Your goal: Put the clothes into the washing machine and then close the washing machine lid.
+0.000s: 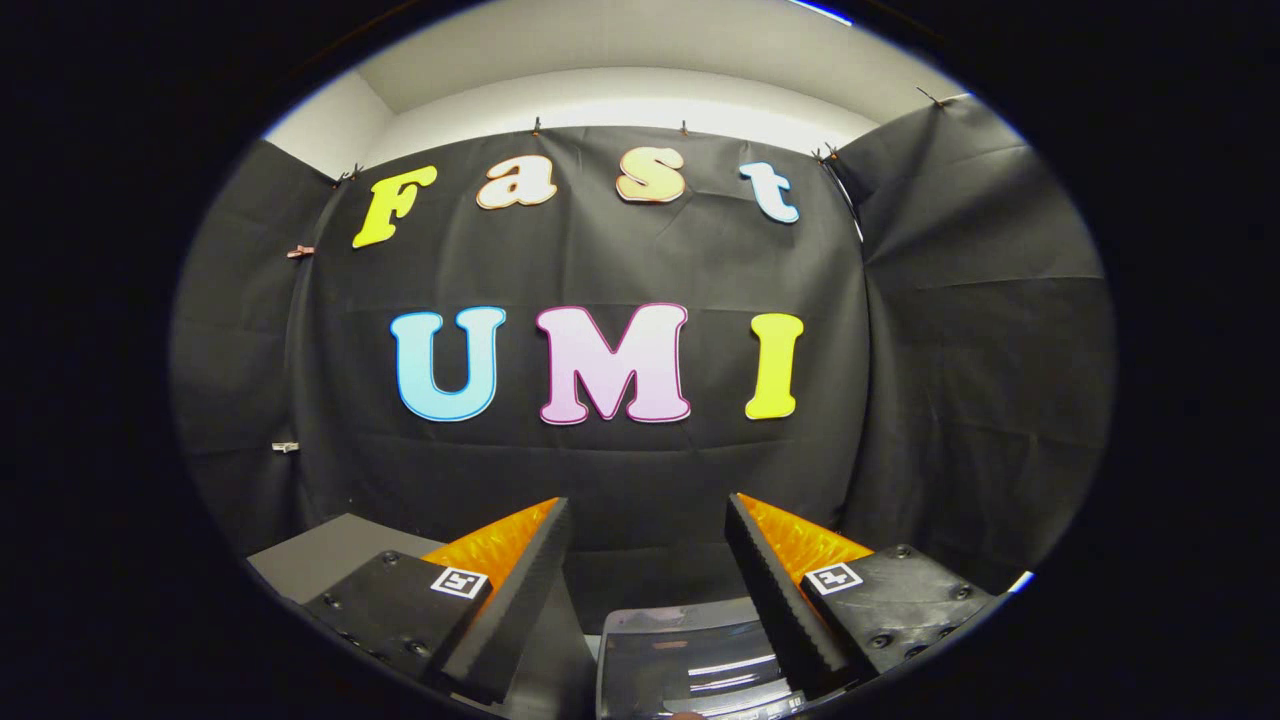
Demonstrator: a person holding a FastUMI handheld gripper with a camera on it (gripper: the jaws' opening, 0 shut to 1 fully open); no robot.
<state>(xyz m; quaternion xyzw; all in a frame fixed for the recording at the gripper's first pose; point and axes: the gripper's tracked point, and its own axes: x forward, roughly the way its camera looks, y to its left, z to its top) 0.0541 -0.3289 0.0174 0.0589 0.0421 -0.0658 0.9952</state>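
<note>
While the gripper (648,520) is held level and aimed at the booth's black cloth wall (640,470), its two fingers stand well apart with nothing between them. Low down between the fingers, nearer the right one, lies the washing machine lid (690,660), a glossy, see-through grey panel with light streaks across it (whether it is shut or raised cannot be told from here). Beyond the left finger a flat grey surface (320,555) runs up to the cloth, and a pale wall shows above the cloth.
</note>
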